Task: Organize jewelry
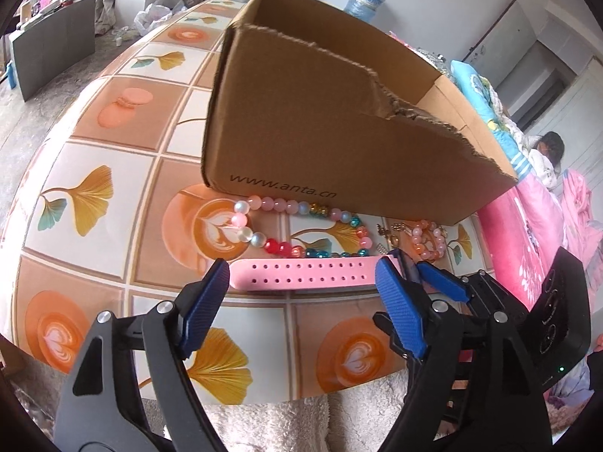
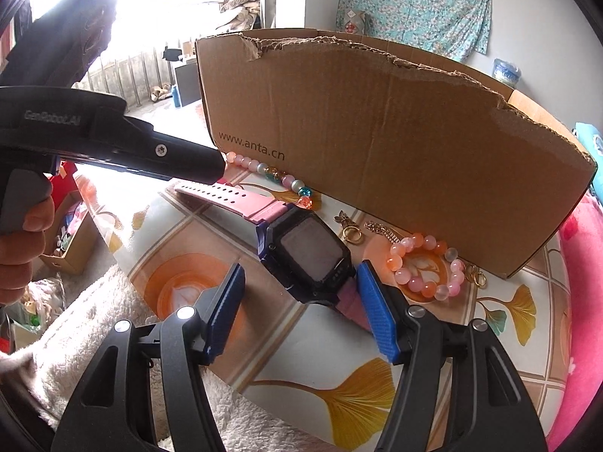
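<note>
A watch with a black face (image 2: 312, 256) and a pink perforated strap (image 1: 301, 277) lies flat on the patterned tablecloth, in front of a torn cardboard box (image 2: 377, 132). My left gripper (image 1: 301, 267) is open, its blue fingers standing at the two ends of the strap without pressing it. The right gripper (image 2: 300, 269) is open around the watch body; its left pad stands apart from the case. A multicoloured bead necklace (image 1: 301, 226) loops between strap and box. A pink-orange bead bracelet (image 2: 426, 267) and small gold pieces (image 2: 352, 233) lie against the box.
The box (image 1: 301, 113) is open-topped with a ragged near wall. A white fluffy towel (image 1: 282, 425) hangs over the table's near edge. Pink bedding (image 2: 580, 301) borders the table on the right. A hand (image 2: 22, 233) holds the left gripper's handle.
</note>
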Demonstrator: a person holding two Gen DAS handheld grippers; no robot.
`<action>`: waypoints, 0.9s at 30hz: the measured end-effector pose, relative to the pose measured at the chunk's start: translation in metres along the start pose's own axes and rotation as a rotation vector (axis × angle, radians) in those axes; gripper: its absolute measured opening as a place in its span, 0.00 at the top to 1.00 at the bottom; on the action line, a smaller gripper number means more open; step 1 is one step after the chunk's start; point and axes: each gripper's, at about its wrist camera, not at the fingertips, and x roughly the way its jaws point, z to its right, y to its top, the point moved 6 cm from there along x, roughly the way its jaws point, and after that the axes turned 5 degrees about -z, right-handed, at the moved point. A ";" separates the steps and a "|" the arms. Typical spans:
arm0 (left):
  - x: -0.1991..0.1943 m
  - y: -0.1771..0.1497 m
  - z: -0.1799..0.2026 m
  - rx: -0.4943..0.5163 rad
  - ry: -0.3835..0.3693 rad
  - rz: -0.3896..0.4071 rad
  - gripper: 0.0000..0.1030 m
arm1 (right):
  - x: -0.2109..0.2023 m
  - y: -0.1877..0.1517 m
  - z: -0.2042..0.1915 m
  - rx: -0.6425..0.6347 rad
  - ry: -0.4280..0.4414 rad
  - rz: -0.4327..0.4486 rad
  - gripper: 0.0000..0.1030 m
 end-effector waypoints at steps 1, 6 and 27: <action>0.005 0.000 -0.004 -0.015 0.005 -0.021 0.26 | 0.000 0.000 0.000 -0.003 0.002 0.000 0.41; 0.010 0.004 -0.002 -0.011 -0.026 -0.041 0.21 | 0.000 -0.001 -0.004 -0.022 0.004 0.000 0.41; 0.011 0.009 0.014 -0.083 -0.199 -0.005 0.54 | -0.001 -0.002 -0.009 -0.076 0.010 0.002 0.43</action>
